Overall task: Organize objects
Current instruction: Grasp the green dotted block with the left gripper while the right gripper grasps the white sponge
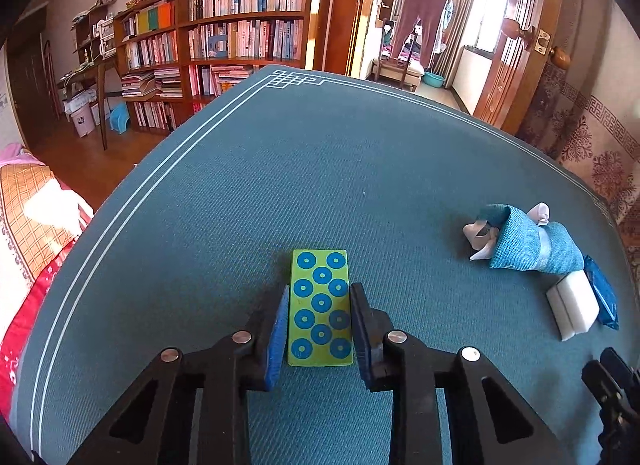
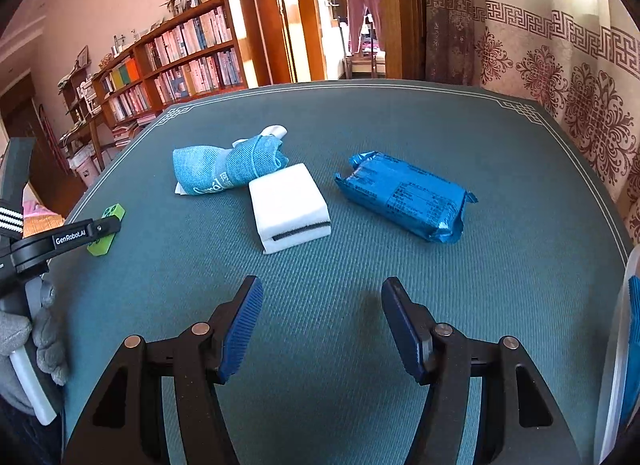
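Over on the left, the left gripper [image 1: 320,297] sits low over the teal table mat [image 1: 280,185], its blue pads narrowed around the green tile [image 1: 321,307] with blue rings; the tile lies flat on the mat, long sides running between the two pads, which sit just beside its edges, though actual contact cannot be told from here; from the right wrist view that same tile [image 2: 107,228] shows at the left edge of the mat [image 2: 360,325], partly covered by the black arm of the left gripper [image 2: 105,230]; a grey-gloved hand [image 2: 36,339] grips the handle at near left; moving right, the rolled teal cloth [image 2: 230,167] lies at mid-table with a white tag poking out at its far end; just beside it, touching or nearly so, sits the white sponge block [image 2: 290,207] with a dark strip along its near side; further right, apart from the sponge, the blue snack packet [image 2: 404,195] rests flat, printed side up; near and centre, the right gripper [image 2: 322,327] hovers over bare mat with its jaws spread wide, nothing between them; at the far right edge, a pale container rim [image 2: 618,345] just peeks in; behind the table stands a bookshelf [image 1: 224,33].
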### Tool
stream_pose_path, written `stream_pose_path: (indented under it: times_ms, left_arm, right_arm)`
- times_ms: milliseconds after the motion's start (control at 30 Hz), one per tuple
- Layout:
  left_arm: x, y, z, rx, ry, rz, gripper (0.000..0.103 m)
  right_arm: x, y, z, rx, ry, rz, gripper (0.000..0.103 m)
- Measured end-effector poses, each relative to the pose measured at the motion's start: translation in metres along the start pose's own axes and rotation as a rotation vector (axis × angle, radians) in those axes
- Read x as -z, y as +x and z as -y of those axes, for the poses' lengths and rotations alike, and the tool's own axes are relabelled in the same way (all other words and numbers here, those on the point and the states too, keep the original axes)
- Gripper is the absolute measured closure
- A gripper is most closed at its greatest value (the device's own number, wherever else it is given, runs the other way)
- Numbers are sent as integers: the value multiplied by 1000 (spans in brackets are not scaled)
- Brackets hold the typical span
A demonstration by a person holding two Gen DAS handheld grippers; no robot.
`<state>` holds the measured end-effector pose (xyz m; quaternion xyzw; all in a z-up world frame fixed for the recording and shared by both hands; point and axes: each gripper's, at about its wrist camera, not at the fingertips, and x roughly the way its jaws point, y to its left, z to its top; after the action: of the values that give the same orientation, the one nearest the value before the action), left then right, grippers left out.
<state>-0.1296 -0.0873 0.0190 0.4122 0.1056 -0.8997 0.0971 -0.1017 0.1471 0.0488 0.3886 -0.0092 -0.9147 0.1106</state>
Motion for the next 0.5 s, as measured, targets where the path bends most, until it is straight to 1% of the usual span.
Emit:
stream_pose_path:
  times_ms: [200,267,300,500]
  left_arm:
    - [4,-7,6,53,3,0,72]
    - [5,-10,9,70,12,8,72]
    - [5,-12,10,77,17,11,72]
    - [6,-11,11,88,20,4,72]
  right_arm:
    - [-25,25,-10,16,-33,-6,40]
    - [-31,33,-12,-1,-35,-15,36]
    - [-34,36,-13,-3,-35,-19,36]
    - [-43,50,-23,-18,-36,-39,36]
